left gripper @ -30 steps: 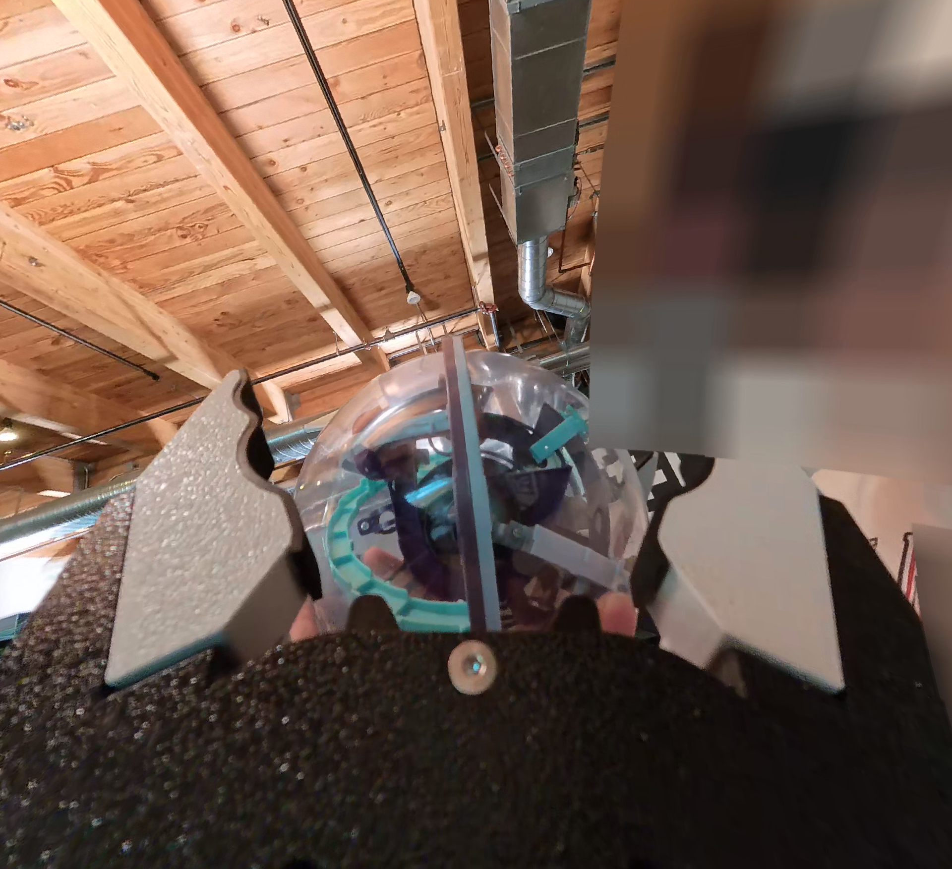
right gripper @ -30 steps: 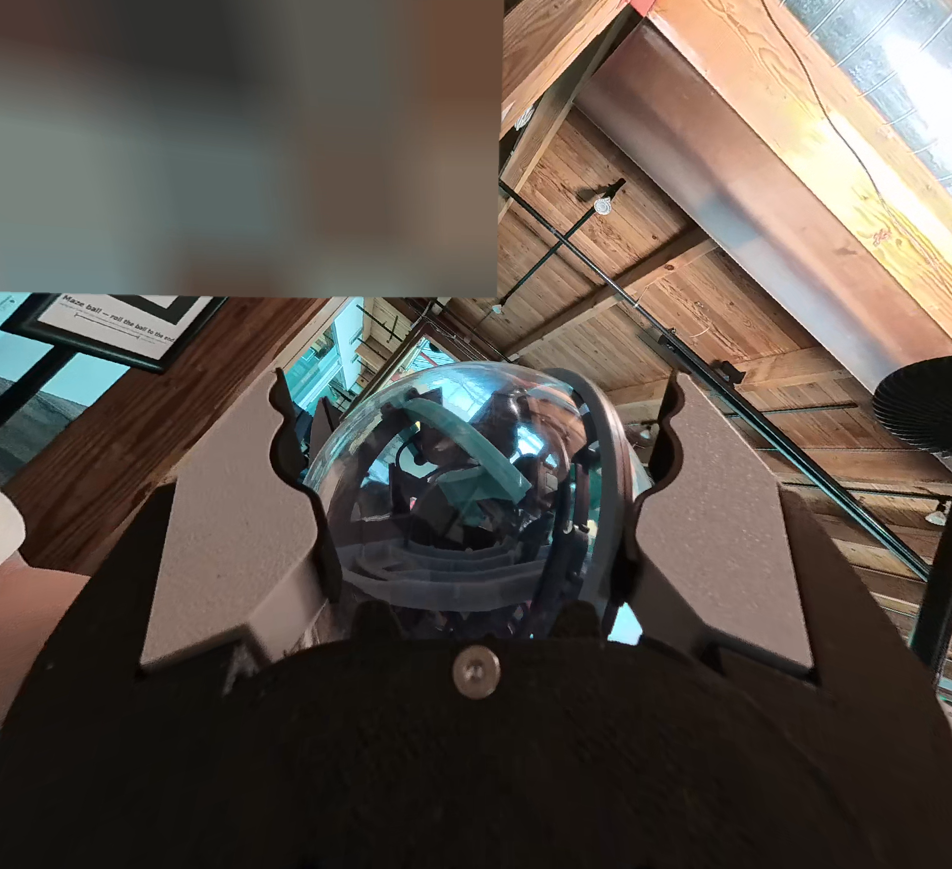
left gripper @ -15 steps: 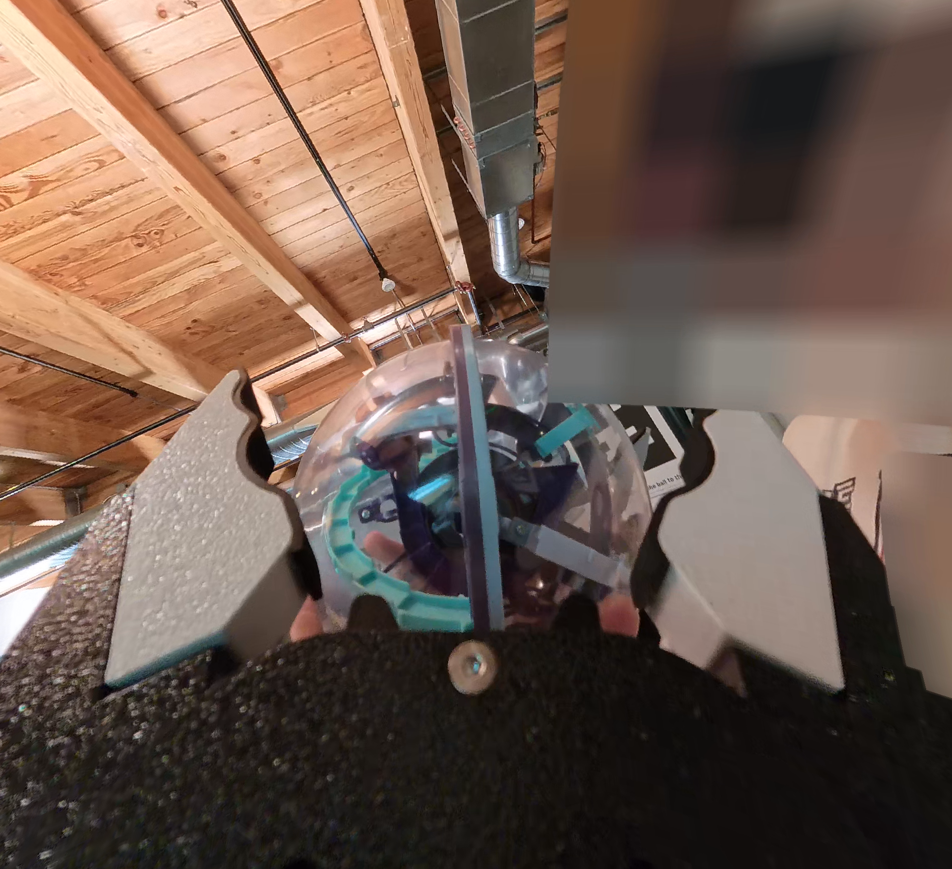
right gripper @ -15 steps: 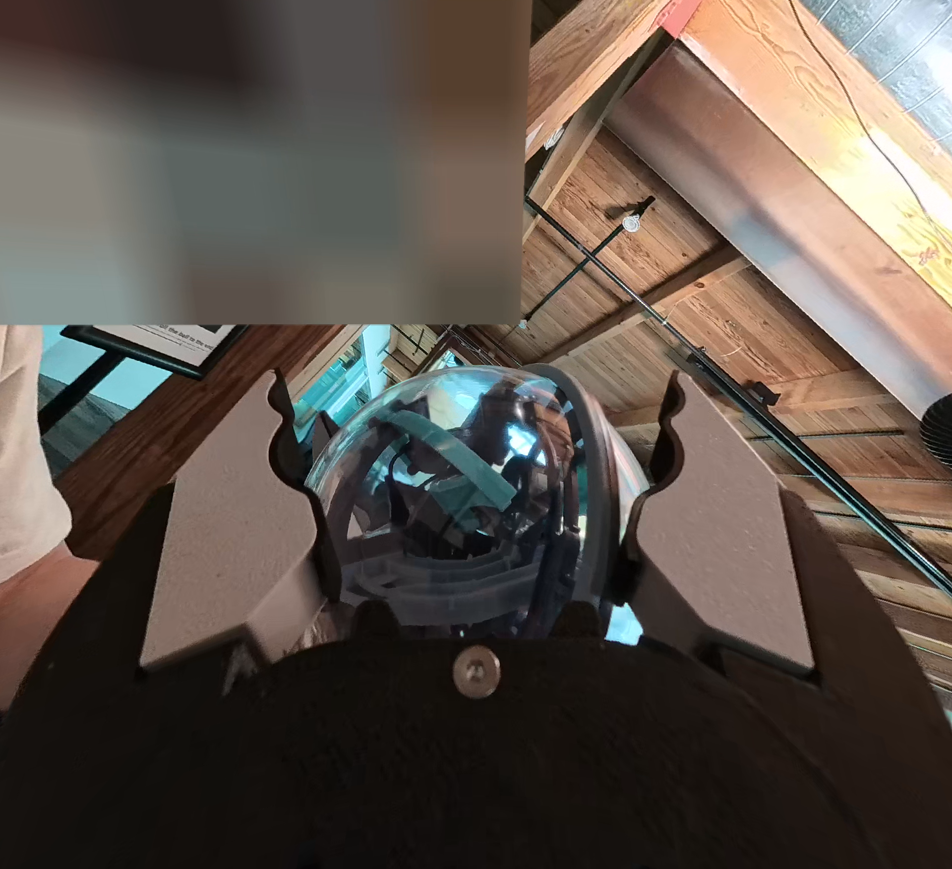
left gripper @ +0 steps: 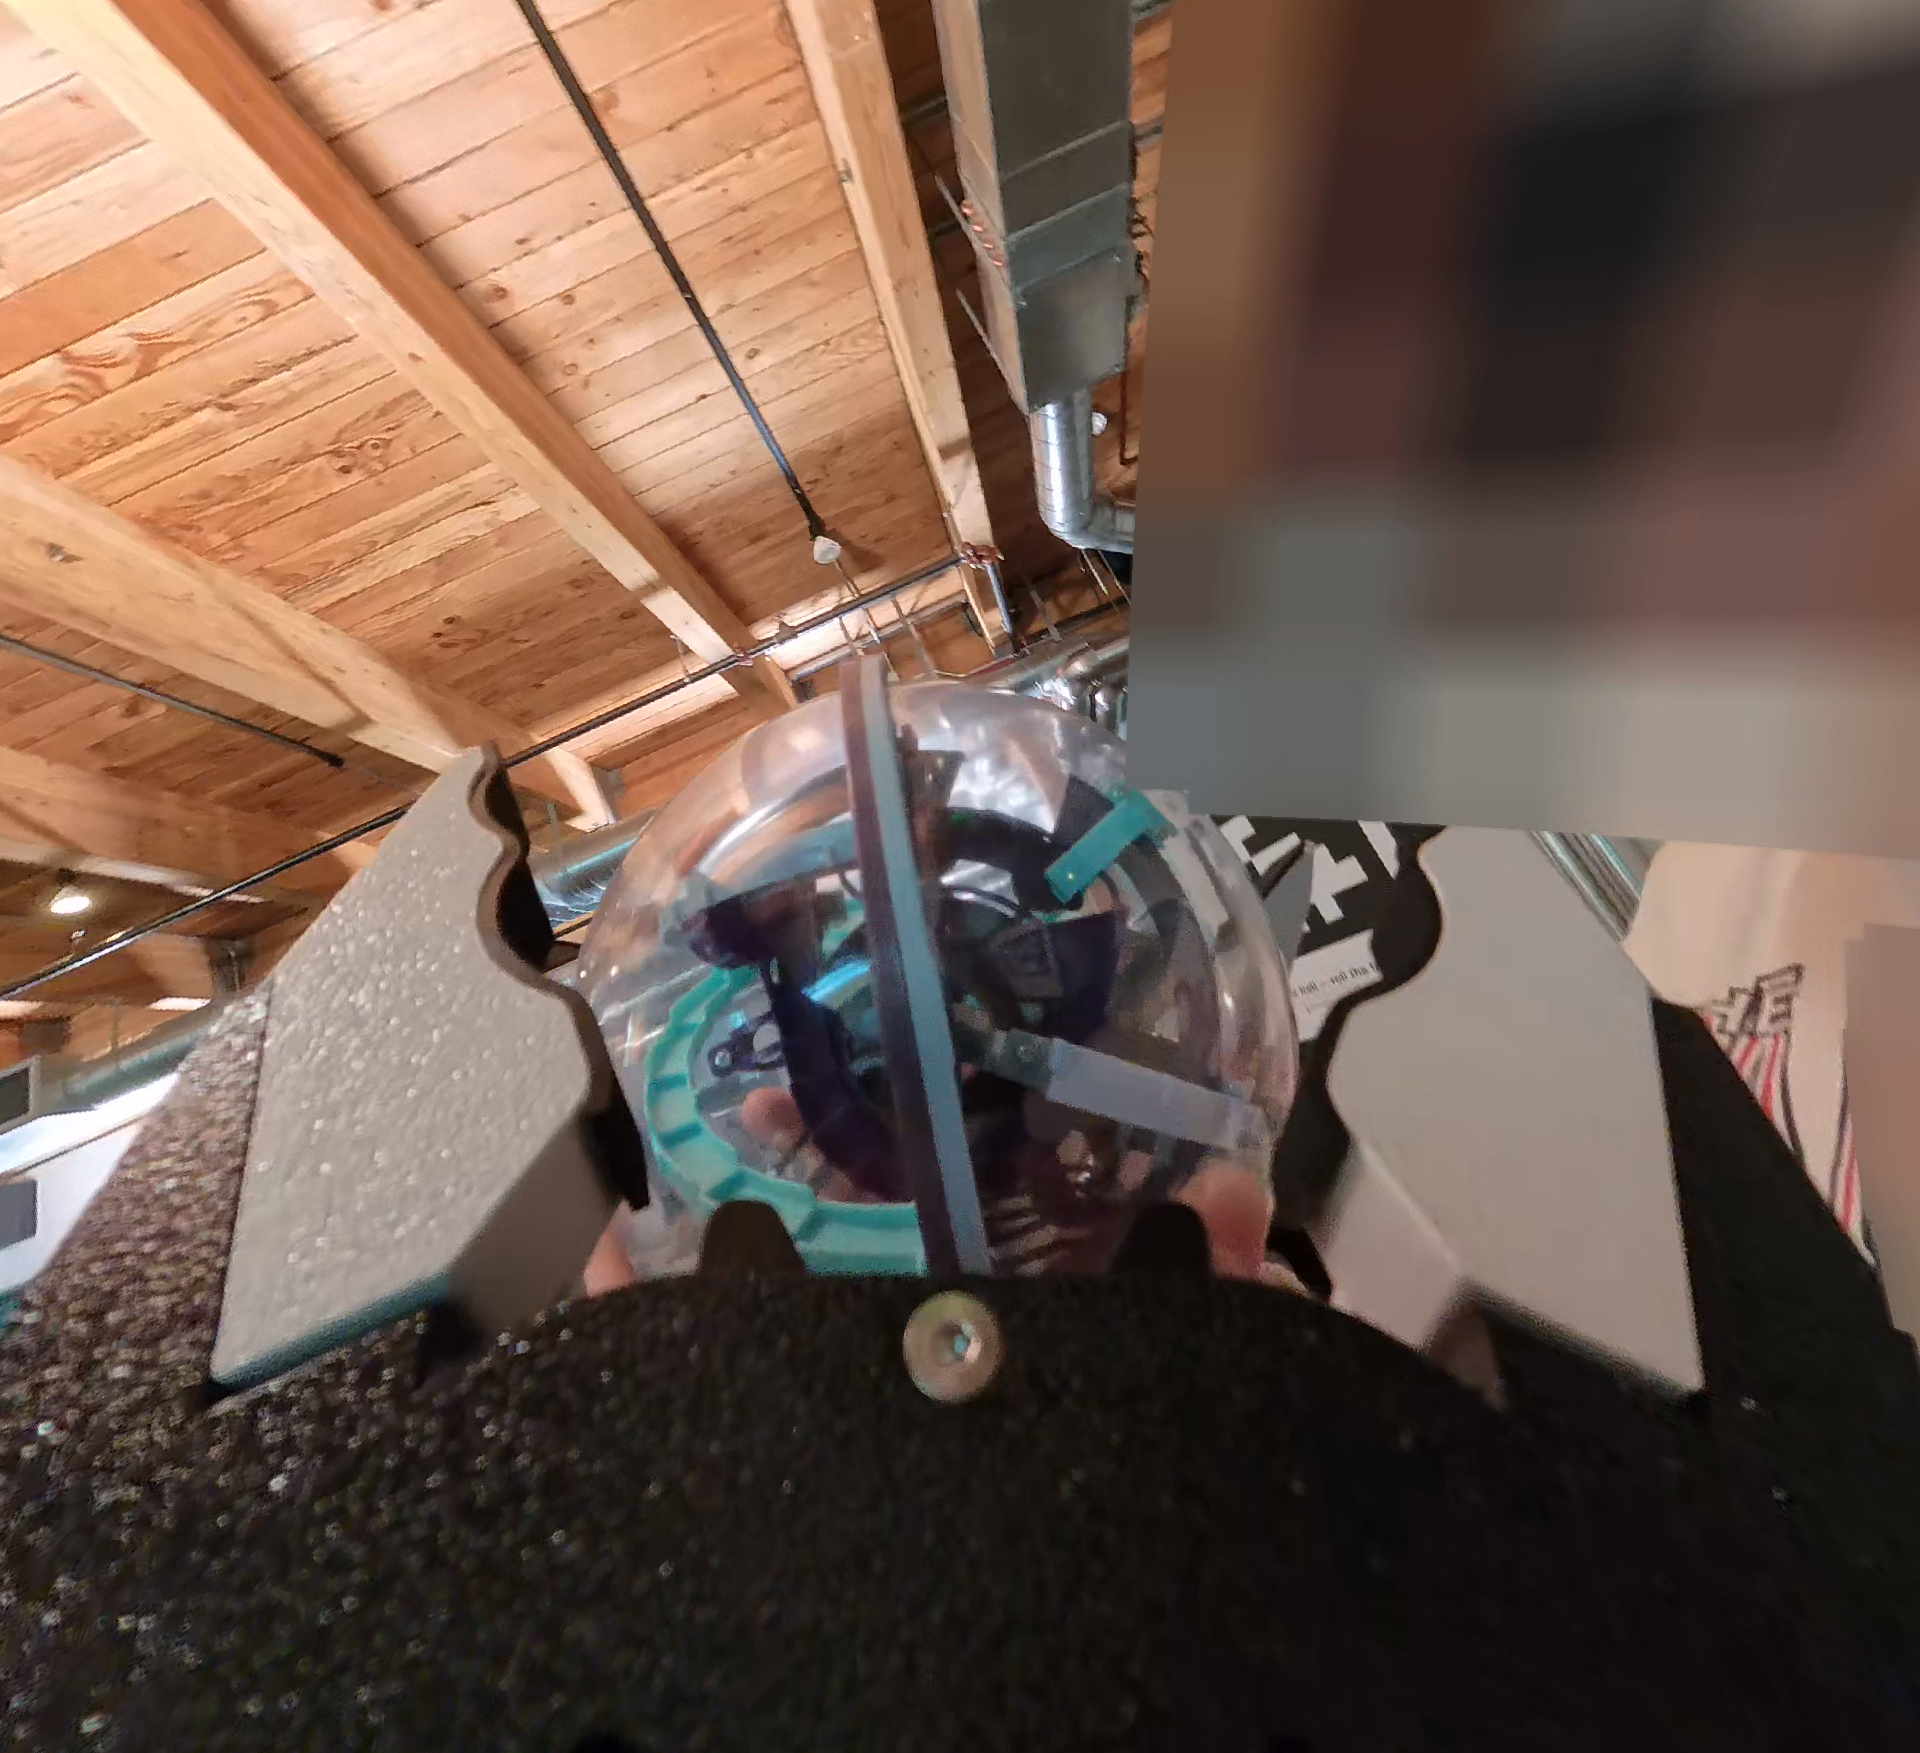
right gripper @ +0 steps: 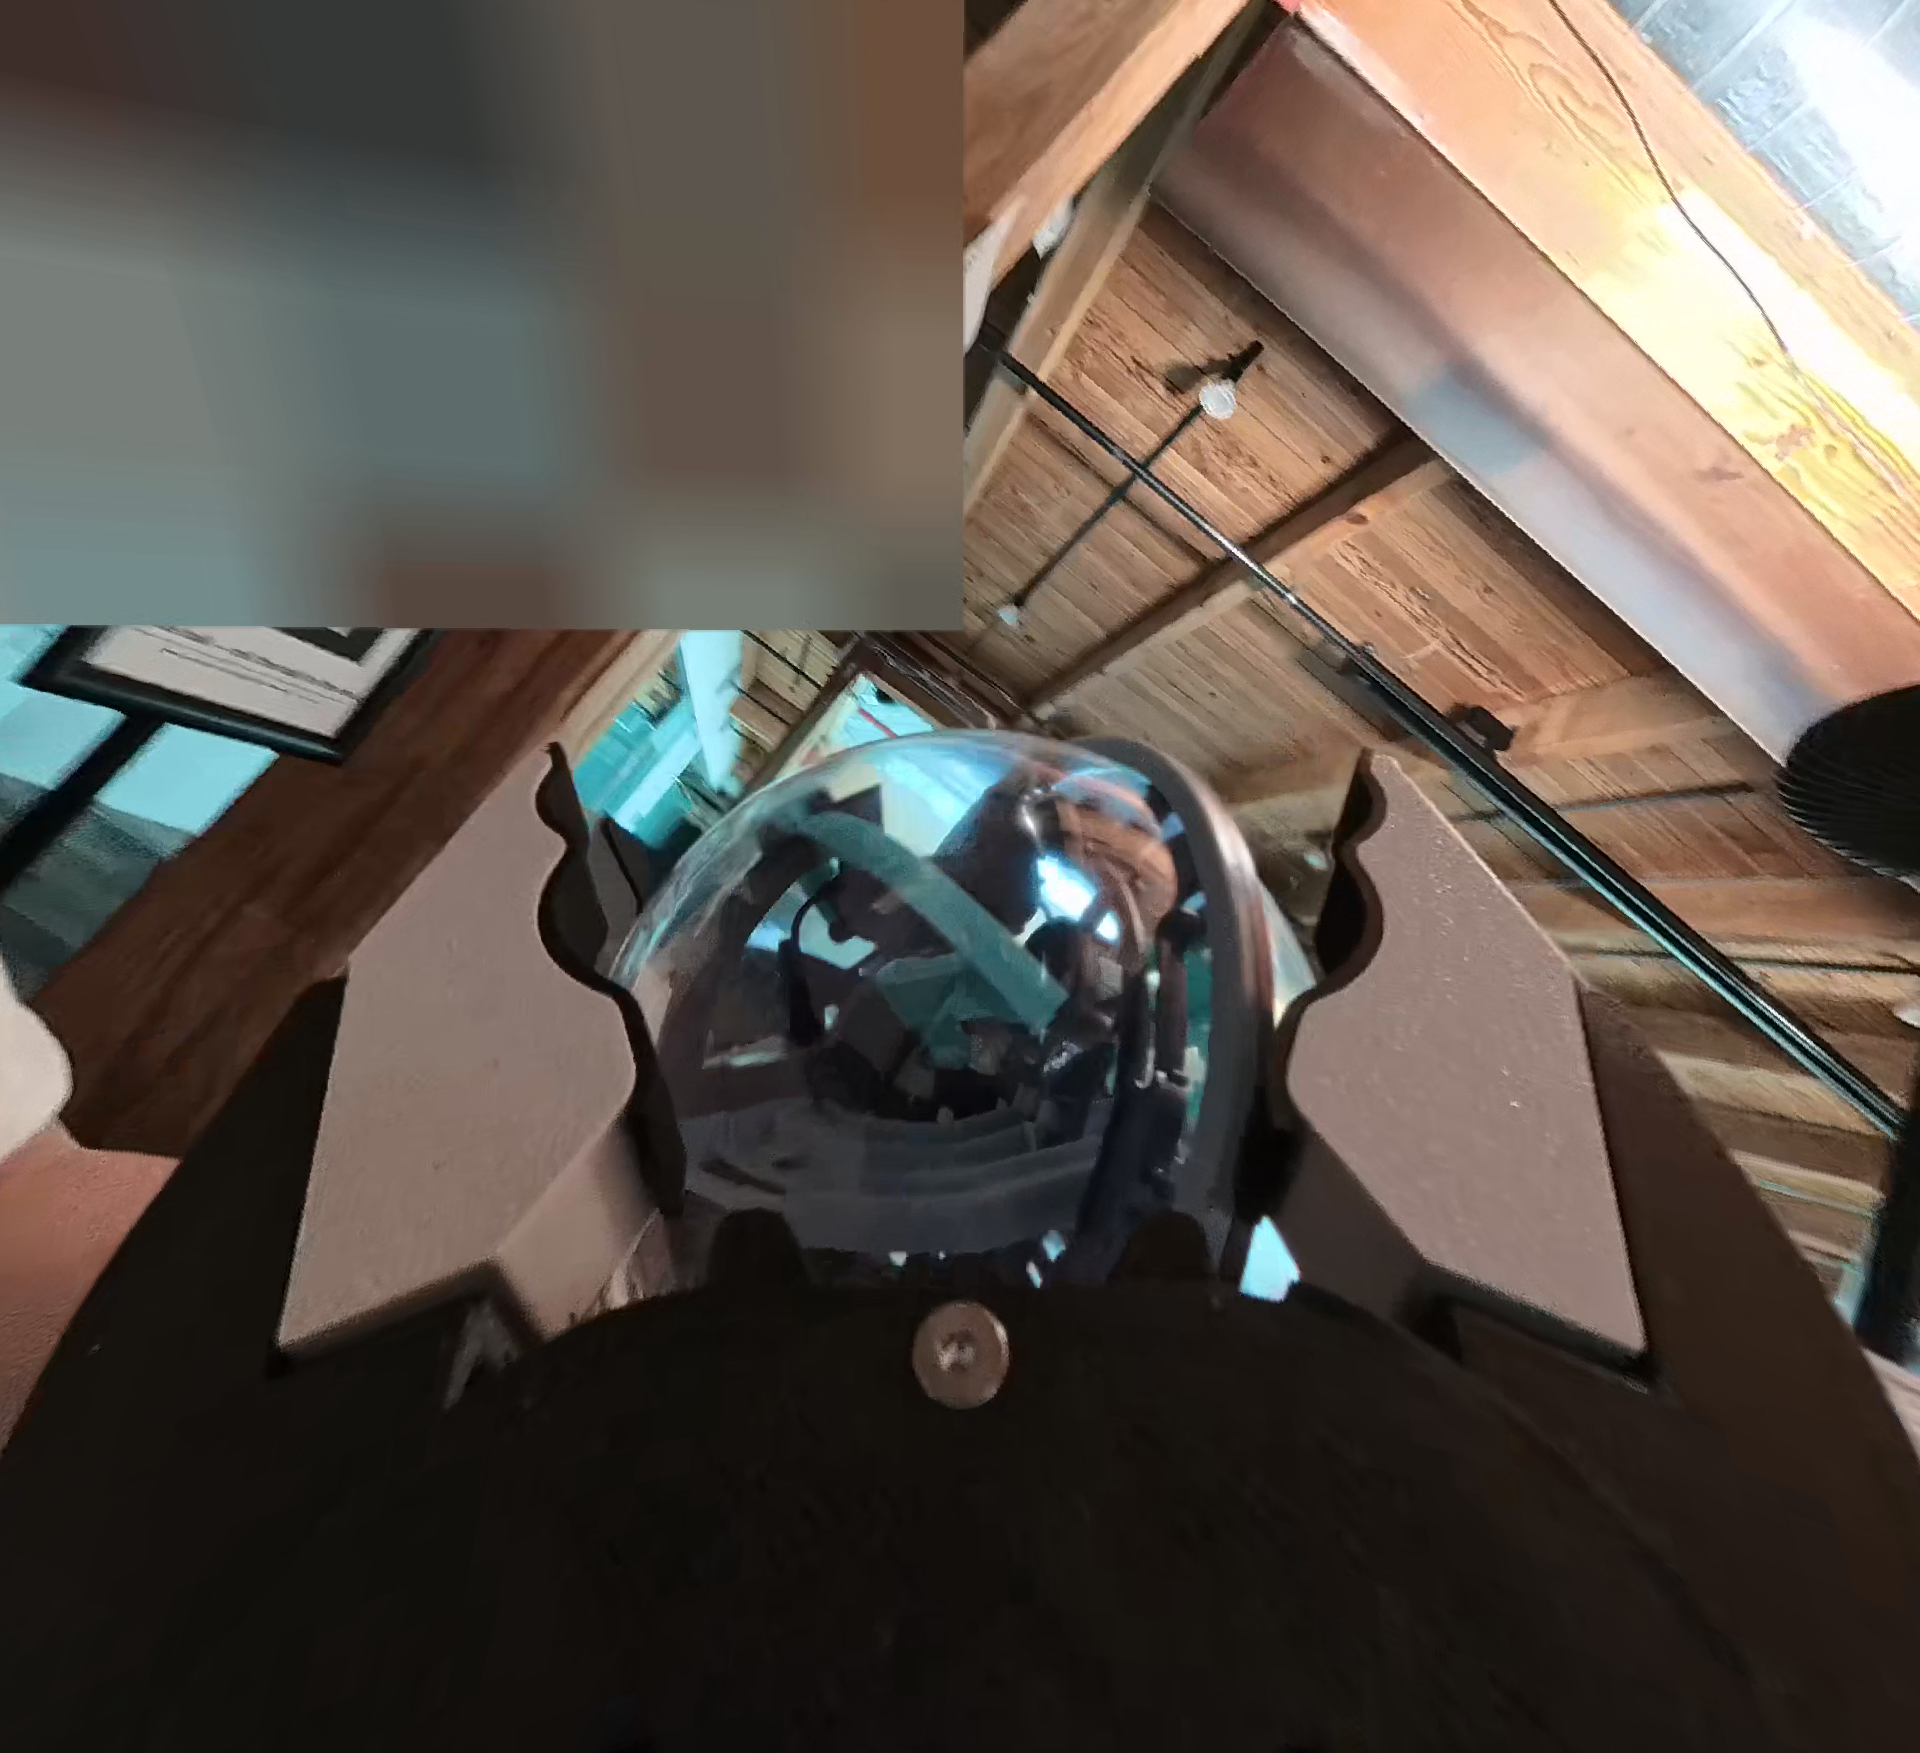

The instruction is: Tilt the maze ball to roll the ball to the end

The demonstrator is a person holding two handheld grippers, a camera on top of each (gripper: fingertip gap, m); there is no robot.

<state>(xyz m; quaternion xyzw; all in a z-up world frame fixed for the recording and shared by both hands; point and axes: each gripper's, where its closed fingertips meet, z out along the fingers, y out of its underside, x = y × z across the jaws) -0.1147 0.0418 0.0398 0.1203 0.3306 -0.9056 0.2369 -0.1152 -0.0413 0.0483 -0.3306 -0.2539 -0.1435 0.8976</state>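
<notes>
The clear maze ball (left gripper: 935, 997) sits clamped between both grippers — left gripper (left gripper: 935, 1007) and right gripper (right gripper: 961, 986) each pinch it at 9 and 3 o'clock. Its equator ring (left gripper: 904, 976) runs 12-to-6 — the inner ball isn't discernible.

Support: the clear maze ball (left gripper: 1091, 997) (right gripper: 914, 955) rests on no surface. It is carried aloft, clamped between the grey fingers of the left gripper (left gripper: 966, 872) and the right gripper (right gripper: 961, 820), beneath a wooden plank ceiling (left gripper: 416, 301).
</notes>
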